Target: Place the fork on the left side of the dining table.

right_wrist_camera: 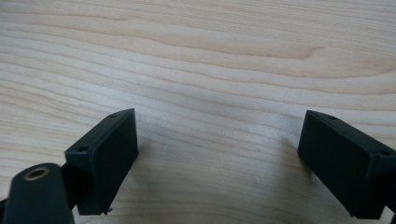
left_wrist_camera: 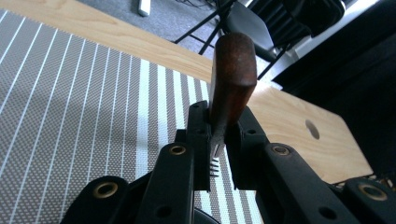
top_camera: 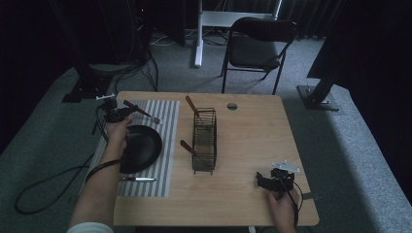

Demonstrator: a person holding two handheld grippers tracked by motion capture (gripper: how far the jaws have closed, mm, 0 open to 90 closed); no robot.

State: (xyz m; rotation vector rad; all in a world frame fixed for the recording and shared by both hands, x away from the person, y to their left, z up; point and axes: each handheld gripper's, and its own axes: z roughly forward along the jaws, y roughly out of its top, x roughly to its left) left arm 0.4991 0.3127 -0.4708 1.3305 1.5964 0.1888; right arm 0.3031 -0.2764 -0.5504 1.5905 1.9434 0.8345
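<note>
Left gripper view has my left tongs (left_wrist_camera: pixel 217 144) clenched on a wooden-handled fork (left_wrist_camera: pixel 231 79) above the striped mat (left_wrist_camera: pixel 70 93), so I'd lower it flat beside the plate (top_camera: pixel 141 145), right tongs (right_wrist_camera: pixel 217 158) released over bare tabletop (right_wrist_camera: pixel 210 56).

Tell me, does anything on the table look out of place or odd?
Nothing stands out. The black plate and knife lie neatly on the striped placemat; the wire rack stands upright. The left hand-held gripper holds a fork.

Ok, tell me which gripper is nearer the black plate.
Left. The left gripper, shut on a fork, sits just beyond the black plate on the striped mat. The right gripper rests across the table, past the wire rack.
</note>
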